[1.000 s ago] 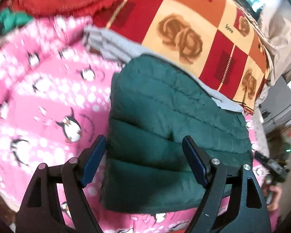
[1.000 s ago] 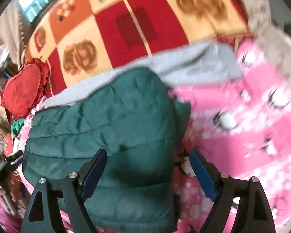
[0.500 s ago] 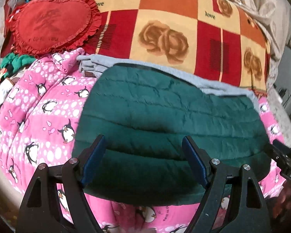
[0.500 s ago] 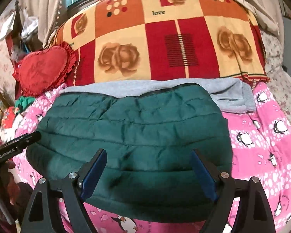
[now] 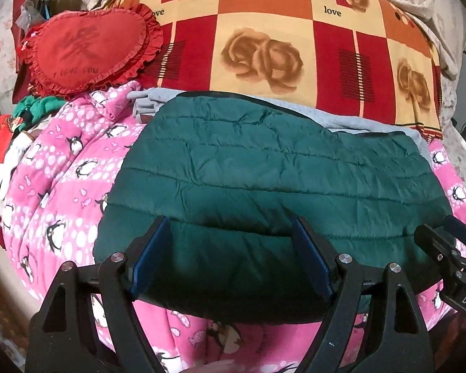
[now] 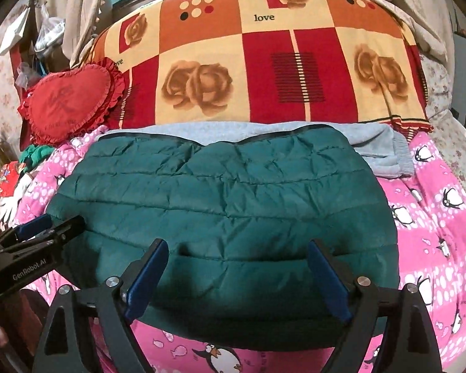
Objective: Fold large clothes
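Note:
A dark green quilted jacket [image 5: 264, 171] lies folded flat on the pink penguin blanket [image 5: 62, 186]; it also shows in the right wrist view [image 6: 226, 199]. A grey garment [image 6: 376, 149] lies under its far edge. My left gripper [image 5: 230, 248] is open and empty, held above the jacket's near edge. My right gripper [image 6: 236, 267] is open and empty too, above the near edge further right. Each gripper shows in the other's view: the right gripper [image 5: 450, 248] at the right edge, the left gripper [image 6: 37, 233] at the left edge.
A red, orange and cream rose-patterned blanket [image 6: 264, 62] is piled behind the jacket. A red heart-shaped pillow [image 5: 87, 49] lies at the far left, with green and red items [image 5: 31, 108] below it. The bed's near edge [image 5: 202, 342] is just below my fingers.
Both grippers have pulled back and up from the jacket, which now lies whole in view. The views swung from tilted to level. Both stayed open.

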